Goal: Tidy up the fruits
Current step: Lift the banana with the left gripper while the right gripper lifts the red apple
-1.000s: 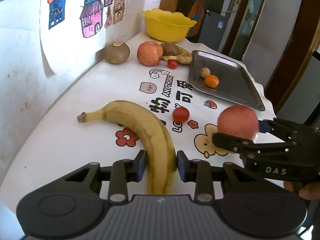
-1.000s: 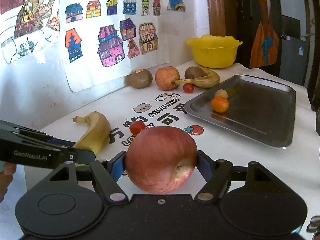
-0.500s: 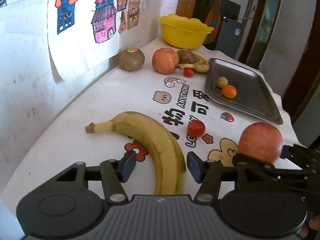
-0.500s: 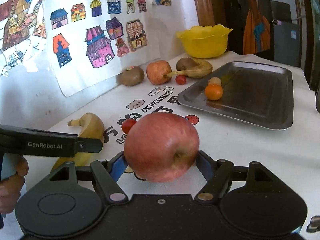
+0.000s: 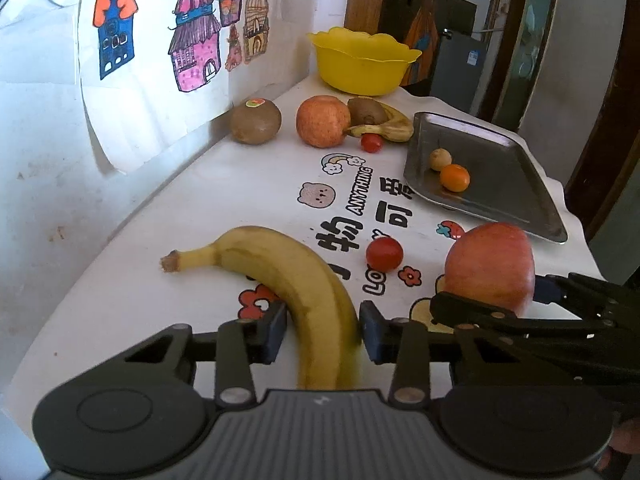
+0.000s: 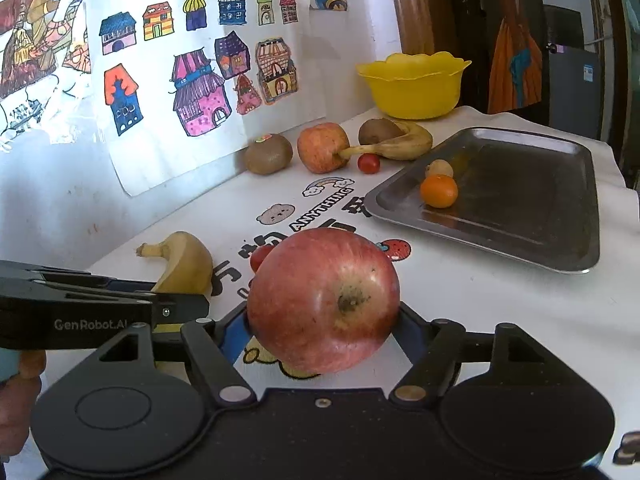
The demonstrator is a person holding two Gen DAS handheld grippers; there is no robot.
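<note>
A yellow banana lies on the printed white tablecloth. My left gripper straddles its near end; the jaws are closing and both blue pads touch its sides. A red apple sits clamped in my right gripper, held a little above the cloth. In the left wrist view that apple is at the right, near the front corner of the steel tray. The tray holds a small orange and a small tan fruit.
A cherry tomato lies between banana and apple. At the back by the wall are a kiwi, a second apple, another kiwi, a spotted banana and a tomato. A yellow bowl stands behind them.
The left jaws let go of the banana, spread wide, and have come back in against its sides. The apple has rolled a little in the right gripper, its dimple now facing the camera.
</note>
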